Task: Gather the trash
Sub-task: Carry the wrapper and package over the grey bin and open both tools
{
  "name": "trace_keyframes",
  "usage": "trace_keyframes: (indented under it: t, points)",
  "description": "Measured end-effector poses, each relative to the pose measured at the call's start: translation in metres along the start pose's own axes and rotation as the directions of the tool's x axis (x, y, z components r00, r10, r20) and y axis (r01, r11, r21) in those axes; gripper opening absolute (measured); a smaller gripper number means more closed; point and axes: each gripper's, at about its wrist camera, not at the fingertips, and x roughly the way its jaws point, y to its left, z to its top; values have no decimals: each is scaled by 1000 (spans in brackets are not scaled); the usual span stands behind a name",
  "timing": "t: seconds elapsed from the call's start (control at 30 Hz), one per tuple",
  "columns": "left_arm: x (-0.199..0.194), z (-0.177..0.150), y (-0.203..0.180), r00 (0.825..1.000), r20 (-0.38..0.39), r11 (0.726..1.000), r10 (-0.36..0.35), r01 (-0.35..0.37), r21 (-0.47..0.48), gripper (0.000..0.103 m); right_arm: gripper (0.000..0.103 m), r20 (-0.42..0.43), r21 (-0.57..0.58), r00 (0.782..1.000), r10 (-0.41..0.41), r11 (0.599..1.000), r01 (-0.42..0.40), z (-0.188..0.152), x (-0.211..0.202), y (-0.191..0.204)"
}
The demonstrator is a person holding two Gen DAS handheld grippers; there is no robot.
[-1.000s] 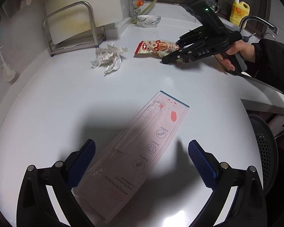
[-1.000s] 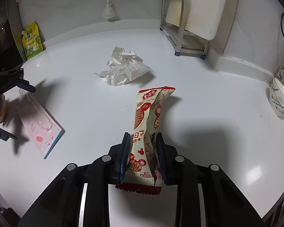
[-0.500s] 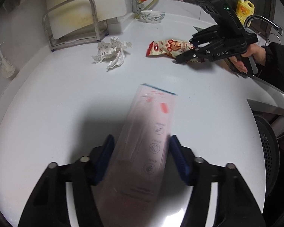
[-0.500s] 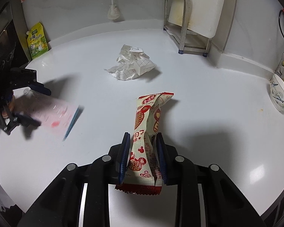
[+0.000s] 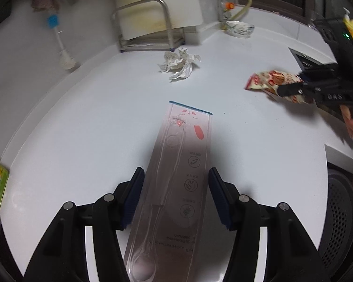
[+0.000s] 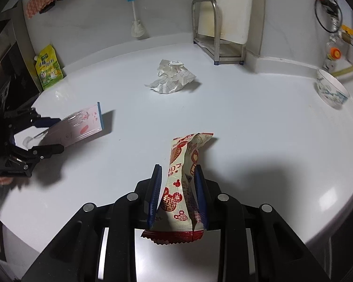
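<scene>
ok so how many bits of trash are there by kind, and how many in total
clear plastic package, in the left tool: 1
red and white snack wrapper, in the right tool: 1
crumpled paper, loose on the counter: 1
total: 3

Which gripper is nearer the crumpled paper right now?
Neither is clearly nearer. The left gripper holds the clear package, the right gripper holds the snack wrapper, and the crumpled paper lies apart ahead of both, untouched.
</scene>
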Motion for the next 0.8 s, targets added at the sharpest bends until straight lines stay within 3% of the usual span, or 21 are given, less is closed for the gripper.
trace_keyframes:
  t: [0.2,0.33,0.57,0.8]
  points:
    - [-43,-18,-27,990,26,983,135,-131,-125,54,25,20,74,1000,-23,997,21,-38,-31,23]
    - [-75,-34,-52,987,57,970,147,-133,-205,53,24,36,136,999,-10,991,5,-75,-53,42]
    - [-125,-69,-118,980,81,955,179,-154,-254,53,24,123,235,992,0,972,-29,-142,-111,69]
    - [-152,-105,-177,978,115,948,173,-133,-288,53,24,130,330,989,-66,944,20,-218,-151,84]
